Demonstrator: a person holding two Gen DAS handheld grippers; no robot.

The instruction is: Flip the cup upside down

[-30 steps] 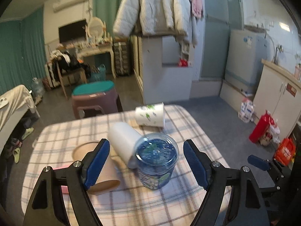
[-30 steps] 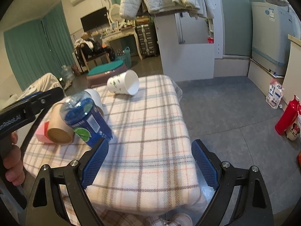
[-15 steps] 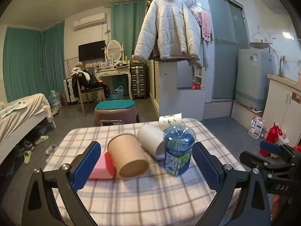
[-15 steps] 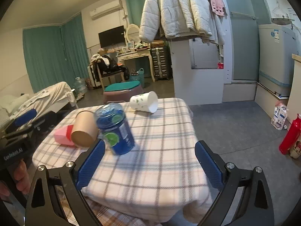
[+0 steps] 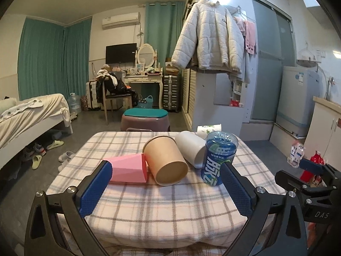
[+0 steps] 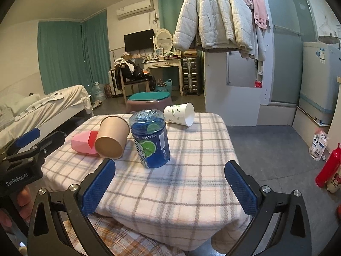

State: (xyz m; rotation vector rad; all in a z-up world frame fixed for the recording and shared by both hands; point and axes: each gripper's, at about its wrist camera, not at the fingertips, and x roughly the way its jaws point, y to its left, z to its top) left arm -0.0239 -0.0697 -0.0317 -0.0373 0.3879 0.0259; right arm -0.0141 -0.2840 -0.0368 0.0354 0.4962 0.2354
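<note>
A clear blue plastic cup (image 5: 219,162) (image 6: 152,140) stands on the checked table (image 5: 170,213) (image 6: 191,181), closed moulded end up, its print upside down. Left of it a brown paper cup (image 5: 166,160) (image 6: 113,138) lies on its side, mouth toward me. A white cup (image 5: 190,147) lies behind it and a pink cup (image 5: 127,168) (image 6: 83,141) lies to the left. A white leaf-patterned cup (image 5: 207,129) (image 6: 179,114) lies at the far edge. My left gripper (image 5: 166,177) and right gripper (image 6: 170,170) both hover open before the table's near edge, holding nothing.
A purple stool with a teal cushion (image 5: 146,117) stands beyond the table. A bed (image 5: 27,115) is at the left, slippers on the floor beside it. A red bottle (image 6: 328,166) stands on the floor at the right, near a cabinet (image 5: 324,132).
Both grippers have drawn back and dropped lower, away from the cups. The left gripper's open fingers, earlier on either side of the blue cup, are now clear of it. The cup stays standing.
</note>
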